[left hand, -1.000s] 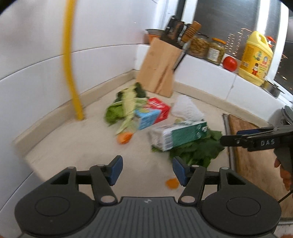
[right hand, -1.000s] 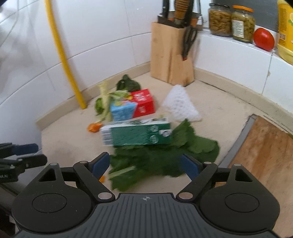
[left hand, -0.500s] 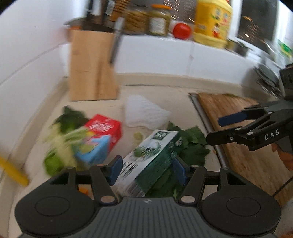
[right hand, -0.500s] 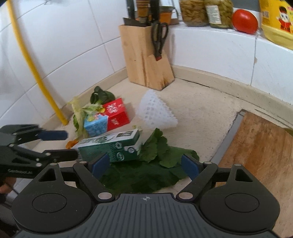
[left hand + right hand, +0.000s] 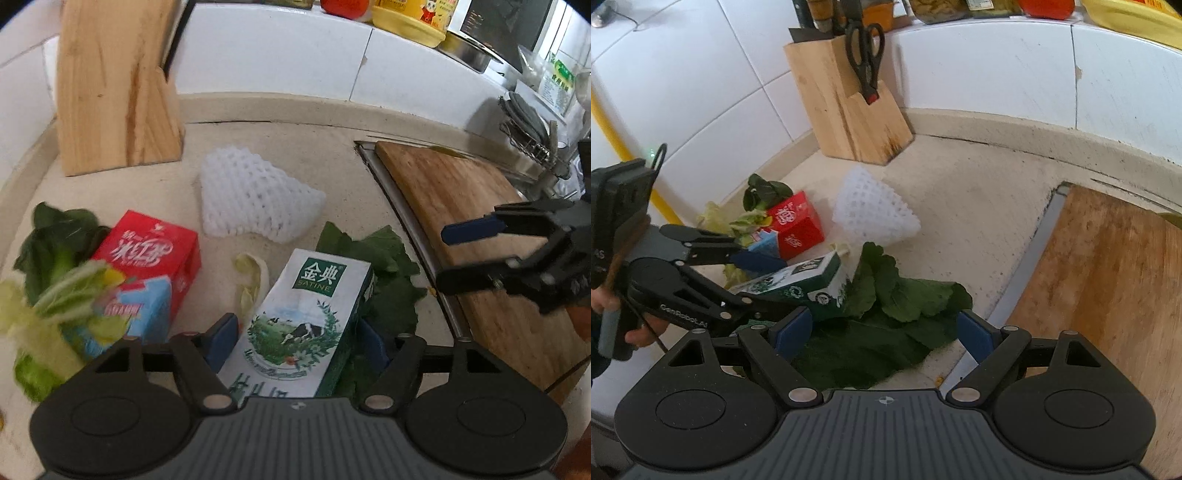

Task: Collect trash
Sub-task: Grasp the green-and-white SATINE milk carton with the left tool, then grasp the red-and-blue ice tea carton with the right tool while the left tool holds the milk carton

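Between the left gripper's (image 5: 297, 341) opening fingers lies the green milk carton (image 5: 301, 317), flat on the counter (image 5: 354, 177) over dark leaves (image 5: 886, 325); pads not visibly pressing it. Right gripper (image 5: 882, 336) hangs wide, unclenched, above those leaves, holding nothing. Farther off: red carton (image 5: 151, 251), blue carton (image 5: 142, 314), white foam net (image 5: 251, 195), knife block (image 5: 849, 107) holding scissors (image 5: 866, 55).

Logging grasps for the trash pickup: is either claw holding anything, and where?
Nothing is held. The left claw straddles the milk carton near its bottom end, jaws opening; the right claw hangs open over leaves.
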`<state>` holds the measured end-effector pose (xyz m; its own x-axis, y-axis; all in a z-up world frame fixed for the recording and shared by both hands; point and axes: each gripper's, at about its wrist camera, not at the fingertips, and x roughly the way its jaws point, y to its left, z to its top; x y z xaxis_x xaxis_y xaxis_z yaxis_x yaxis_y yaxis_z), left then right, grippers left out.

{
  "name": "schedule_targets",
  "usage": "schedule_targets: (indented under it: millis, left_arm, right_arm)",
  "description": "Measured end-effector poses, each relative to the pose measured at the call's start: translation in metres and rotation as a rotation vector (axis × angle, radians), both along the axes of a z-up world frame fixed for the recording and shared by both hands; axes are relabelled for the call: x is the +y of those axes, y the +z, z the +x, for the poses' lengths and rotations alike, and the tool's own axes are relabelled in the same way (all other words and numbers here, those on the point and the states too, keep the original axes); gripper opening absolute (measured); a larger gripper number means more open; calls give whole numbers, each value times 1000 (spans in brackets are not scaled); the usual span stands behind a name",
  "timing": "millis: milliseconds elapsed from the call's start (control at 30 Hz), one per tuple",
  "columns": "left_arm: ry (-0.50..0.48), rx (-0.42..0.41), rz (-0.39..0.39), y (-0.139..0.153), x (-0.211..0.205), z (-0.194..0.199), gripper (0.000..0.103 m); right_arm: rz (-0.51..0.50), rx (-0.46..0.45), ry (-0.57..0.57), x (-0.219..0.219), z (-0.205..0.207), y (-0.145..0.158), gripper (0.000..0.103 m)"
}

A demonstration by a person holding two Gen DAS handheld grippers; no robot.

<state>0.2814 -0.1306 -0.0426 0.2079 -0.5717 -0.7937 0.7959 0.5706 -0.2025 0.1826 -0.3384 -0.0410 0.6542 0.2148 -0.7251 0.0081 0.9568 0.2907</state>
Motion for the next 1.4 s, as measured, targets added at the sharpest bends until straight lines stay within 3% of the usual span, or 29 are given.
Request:
schedule_targets:
  millis: [67,267,433,700,833,900,1167,1400]
  left_arm:
    - [9,17,-13,5,10,-11,50]
    - [29,9,-14,19,35,-43,49]
    - [74,13,36,6,31,-37,54]
    - [96,30,33,-9,8,-23,63]
    - [121,-8,39,-5,12,-32,52]
    - [145,-16,26,2,21,-38,48]
    - [302,-41,-38,26,78,-56,46]
    - [432,-6,-72,15,109,-57,46]
  right_arm:
    - [0,4,-9,0,0,0,90]
    - [-3,-3,4,4,1,4,88]
    - [-9,0,45,15,7,5,88]
    - [-10,7,87,23,16,6,89]
    - [-4,4,86,20,17,5,90]
    - [3,-1,81,19,16,5,90]
    - [-7,-14,126,33,19,10,84]
    - [-76,-60,273,71,53,17,86]
